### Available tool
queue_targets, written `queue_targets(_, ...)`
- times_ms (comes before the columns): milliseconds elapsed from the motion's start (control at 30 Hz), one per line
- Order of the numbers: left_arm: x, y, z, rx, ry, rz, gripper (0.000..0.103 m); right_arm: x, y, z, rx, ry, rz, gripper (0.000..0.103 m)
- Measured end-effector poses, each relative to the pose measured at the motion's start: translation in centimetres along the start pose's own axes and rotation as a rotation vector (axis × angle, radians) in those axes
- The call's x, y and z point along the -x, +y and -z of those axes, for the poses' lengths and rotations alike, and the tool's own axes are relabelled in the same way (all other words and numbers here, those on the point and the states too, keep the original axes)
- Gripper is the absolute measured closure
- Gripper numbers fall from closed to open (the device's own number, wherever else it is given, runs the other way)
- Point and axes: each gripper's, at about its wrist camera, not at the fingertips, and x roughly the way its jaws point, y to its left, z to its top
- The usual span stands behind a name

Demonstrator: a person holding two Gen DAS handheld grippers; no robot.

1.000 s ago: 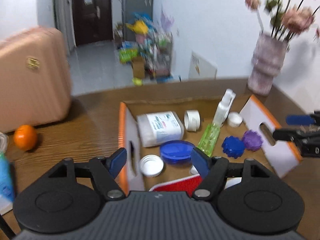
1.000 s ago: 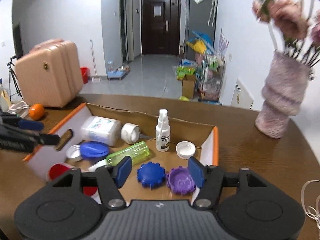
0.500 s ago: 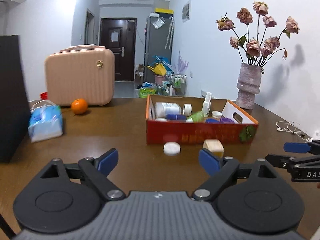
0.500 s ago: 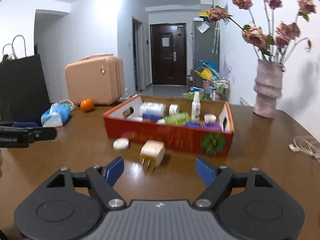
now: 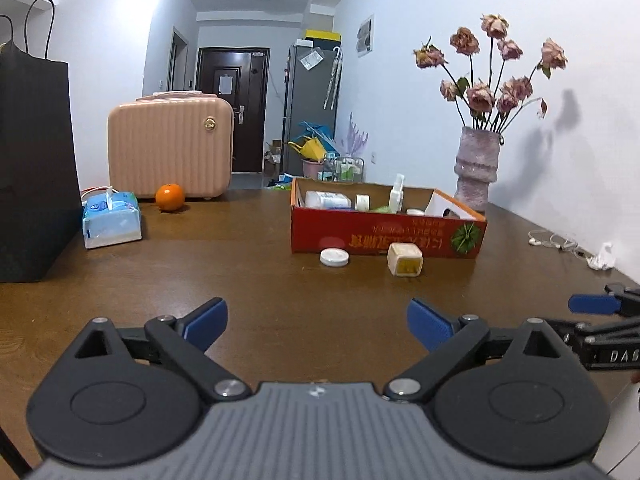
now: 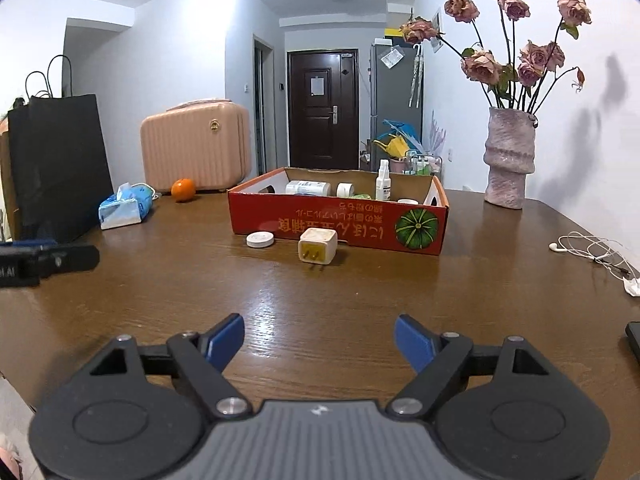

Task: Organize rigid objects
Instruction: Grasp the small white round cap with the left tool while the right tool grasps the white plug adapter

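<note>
Blue-padded fingers of the left gripper (image 5: 317, 322) stand spread wide, their jaws having just been opening, and nothing lies between them but bare brown table (image 5: 248, 280). The right gripper (image 6: 319, 338) shows the same: jaws that have just been opening, set well apart, pads touching nothing, only wood grain in the gap.

Both grippers hover over the table's near part, well short of the red cardboard box (image 6: 338, 226), which serves as the landmark. Just in front of the box's near wall lies a white round lid (image 6: 260, 239), flat on the wood. Beside that lid, also in front of the box, sits a white plug adapter (image 6: 318, 247) with its two prongs pointing toward the right wrist camera. Inside the box a white jar (image 6: 308, 188) lies on its side, next to a roll of tape (image 6: 345, 189), and a small spray bottle (image 6: 383, 181) stands upright.

Left of the box are an orange (image 6: 183, 189), a tissue pack (image 6: 126, 205) and a pink suitcase (image 6: 195, 146). Right of the box stands a vase (image 6: 508, 158) of dried roses.
</note>
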Motion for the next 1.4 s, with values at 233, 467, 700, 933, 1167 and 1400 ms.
queue_targets(233,-0.1,0.6,0.7,0.016,0.006,-0.009,0.004,0.3,1.0,0.0,0.008,-0.011,-0.002,0.021)
queue_targets(467,-2.1,0.9,0.5,0.025,0.043,-0.021,0.004,-0.7,0.6,-0.4,-0.019,-0.01,0.003,0.021)
queue_targets(700,-6.3,0.9,-1.1,0.007,0.098,0.022,0.005,-3.8,-0.4,-2.3,-0.051,0.001,-0.009,0.021)
queue_targets(933,-15.1,0.7,-4.8,-0.03,0.212,0.128,0.013,-11.0,-0.8,-6.0,-0.028,0.061,-0.045,0.023)
queue_targets(1167,-25.1,-0.3,-6.4,-0.108,0.312,0.161,0.028,-19.8,-1.3,-9.4,-0.079,0.144,-0.096,0.033)
queue_targets(1400,-29.5,-1.1,-5.9,-0.158,0.336,0.151,0.063,-24.5,-2.2,-9.1,-0.12,0.22,-0.103,0.057)
